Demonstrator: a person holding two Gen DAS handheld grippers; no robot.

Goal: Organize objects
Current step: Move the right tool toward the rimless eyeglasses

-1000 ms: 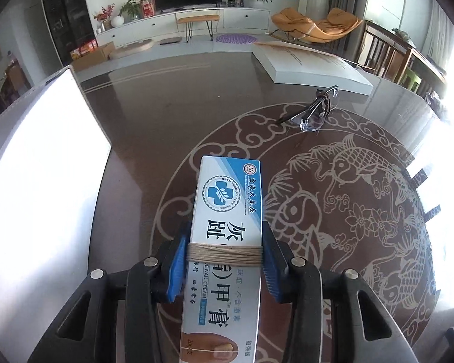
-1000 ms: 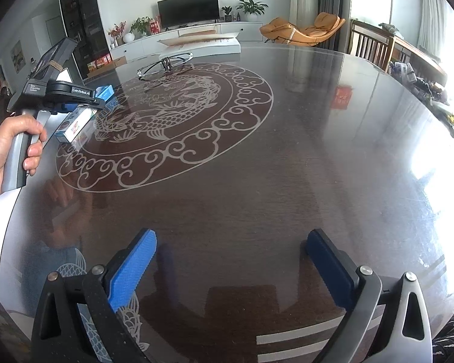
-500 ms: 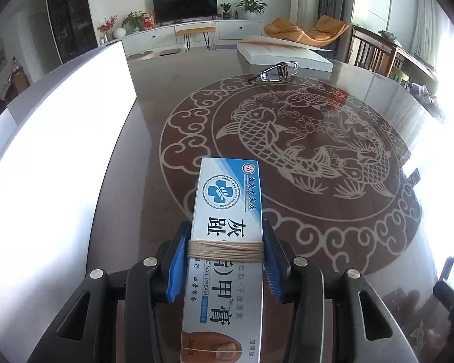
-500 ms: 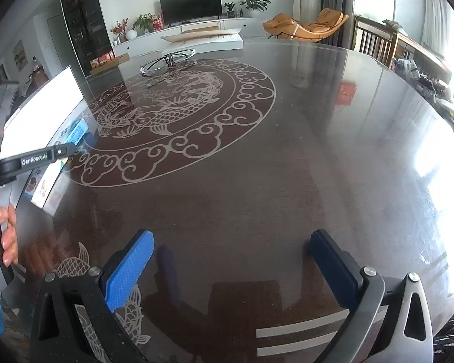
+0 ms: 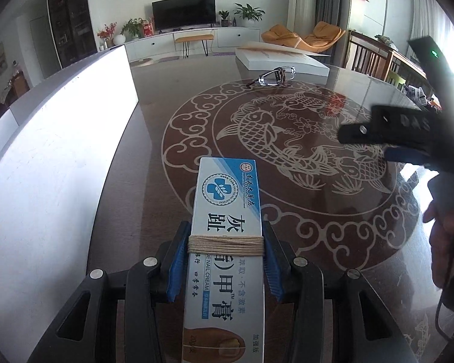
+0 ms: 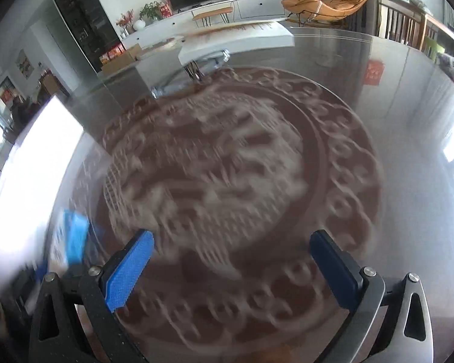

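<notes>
The cream box (image 5: 227, 236), wrapped with a band of string (image 5: 225, 244), is sitting clamped lengthwise between the blue pads (image 5: 176, 264) of the left gripper (image 5: 224, 260), held above the dark table (image 5: 154, 127) near its white-lit left edge. Further out, glasses (image 5: 274, 76) are lying just in front of a white book (image 5: 280, 60). The right gripper (image 6: 231, 267) is hanging with its jaws spread wide and nothing between them, over the fish pattern (image 6: 215, 187), which is blurring in that view.
</notes>
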